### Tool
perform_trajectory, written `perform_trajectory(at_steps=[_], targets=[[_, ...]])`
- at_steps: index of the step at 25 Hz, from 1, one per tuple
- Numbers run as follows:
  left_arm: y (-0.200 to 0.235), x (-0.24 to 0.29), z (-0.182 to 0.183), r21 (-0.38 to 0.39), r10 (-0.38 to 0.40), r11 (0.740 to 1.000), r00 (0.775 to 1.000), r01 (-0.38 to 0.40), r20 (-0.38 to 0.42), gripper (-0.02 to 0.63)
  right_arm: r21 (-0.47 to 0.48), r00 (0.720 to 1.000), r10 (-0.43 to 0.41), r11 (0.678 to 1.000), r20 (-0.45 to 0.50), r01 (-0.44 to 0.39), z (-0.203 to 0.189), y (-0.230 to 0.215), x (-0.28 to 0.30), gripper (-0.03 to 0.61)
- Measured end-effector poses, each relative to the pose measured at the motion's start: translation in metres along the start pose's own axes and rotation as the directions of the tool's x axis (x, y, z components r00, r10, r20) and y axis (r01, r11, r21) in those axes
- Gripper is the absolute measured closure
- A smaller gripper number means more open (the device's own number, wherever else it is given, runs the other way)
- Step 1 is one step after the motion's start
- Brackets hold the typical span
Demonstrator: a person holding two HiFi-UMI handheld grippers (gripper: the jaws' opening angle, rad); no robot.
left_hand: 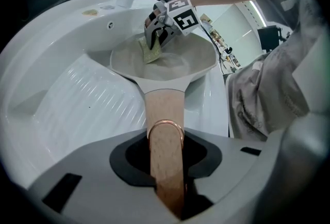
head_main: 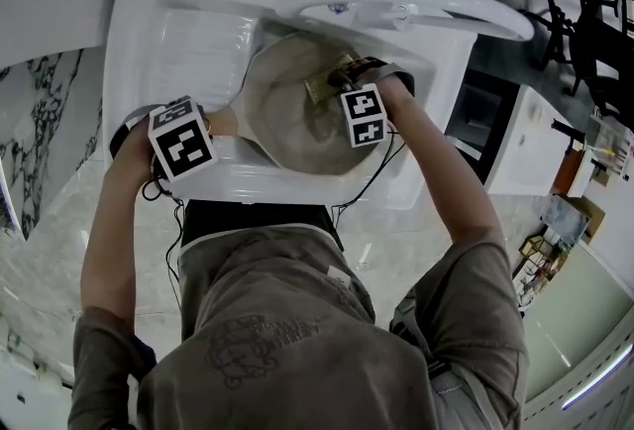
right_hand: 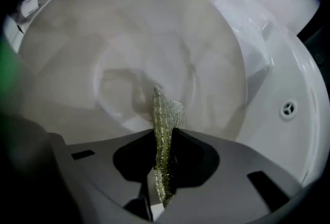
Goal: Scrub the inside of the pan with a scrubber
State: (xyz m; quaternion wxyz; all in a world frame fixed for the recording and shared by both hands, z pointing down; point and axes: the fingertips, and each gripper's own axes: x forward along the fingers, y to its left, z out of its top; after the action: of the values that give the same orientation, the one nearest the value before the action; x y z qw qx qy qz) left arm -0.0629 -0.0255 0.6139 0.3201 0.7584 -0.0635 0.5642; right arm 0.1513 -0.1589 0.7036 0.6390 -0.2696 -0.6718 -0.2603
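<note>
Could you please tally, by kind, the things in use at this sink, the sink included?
pan: 1
scrubber: 1
grippers: 2, left gripper and right gripper
sink: 1
total: 5

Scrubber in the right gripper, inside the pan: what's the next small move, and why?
Probably ease the right gripper down until the scrubber presses on the pan floor. It is clamped edge-down over the pan's middle, contact unclear, and the left gripper grips the handle, steadying it.
</note>
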Motion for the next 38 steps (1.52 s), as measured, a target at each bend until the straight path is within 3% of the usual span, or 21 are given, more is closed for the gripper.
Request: perform_trajectory(at_steps=[6,11,15,18,24,29,32,35,38], targets=[[-0.001,0.001,-0.001,-0.014,-0.006,1.000,1.000,0.006,-0.010,0.495,0.103,0.989,0.142,0.985,-0.025,-0.139,-0.015,0.034,-0.013,0.500],[-0.002,0.001,-0.003,-0.018,-0.016,1.000,1.000,0.016,-0.018,0.497,0.206,0.951,0.309,0.931,-0.014,-0.300,-0.006,0.064,-0.030,0.499],[-0.001,0.001,-0.002,-0.017,-0.017,1.000,1.000,0.017,-0.014,0.497,0.328,0.896,0.442,0.842,0.039,-0.430,0.002,0.084,-0.046,0.499],[-0.001,0.001,-0.002,-0.017,-0.018,1.000,1.000,0.017,-0.014,0.497,0.400,0.836,0.537,0.745,0.116,-0.534,0.016,0.098,-0.060,0.499],[-0.002,0.002,-0.003,-0.008,-0.013,1.000,1.000,0.013,-0.012,0.499,0.431,0.713,0.621,0.573,0.325,-0.697,0.067,0.109,-0.082,0.499],[-0.001,0.001,-0.002,-0.005,-0.007,1.000,1.000,0.006,-0.010,0.499,0.449,0.628,0.580,0.440,0.519,-0.778,0.107,0.099,-0.096,0.499],[-0.001,0.002,0.000,0.000,-0.001,1.000,1.000,0.001,0.000,0.500,0.432,0.553,0.505,0.346,0.663,-0.833,0.128,0.086,-0.108,0.499],[-0.002,0.002,-0.002,0.005,0.012,1.000,1.000,-0.012,-0.006,0.499,0.391,0.458,0.337,0.250,0.823,-0.886,0.148,0.058,-0.125,0.499],[-0.003,0.003,-0.002,0.014,0.025,1.000,1.000,-0.025,-0.001,0.497,0.353,0.378,0.108,0.200,0.919,-0.914,0.156,0.023,-0.143,0.499]])
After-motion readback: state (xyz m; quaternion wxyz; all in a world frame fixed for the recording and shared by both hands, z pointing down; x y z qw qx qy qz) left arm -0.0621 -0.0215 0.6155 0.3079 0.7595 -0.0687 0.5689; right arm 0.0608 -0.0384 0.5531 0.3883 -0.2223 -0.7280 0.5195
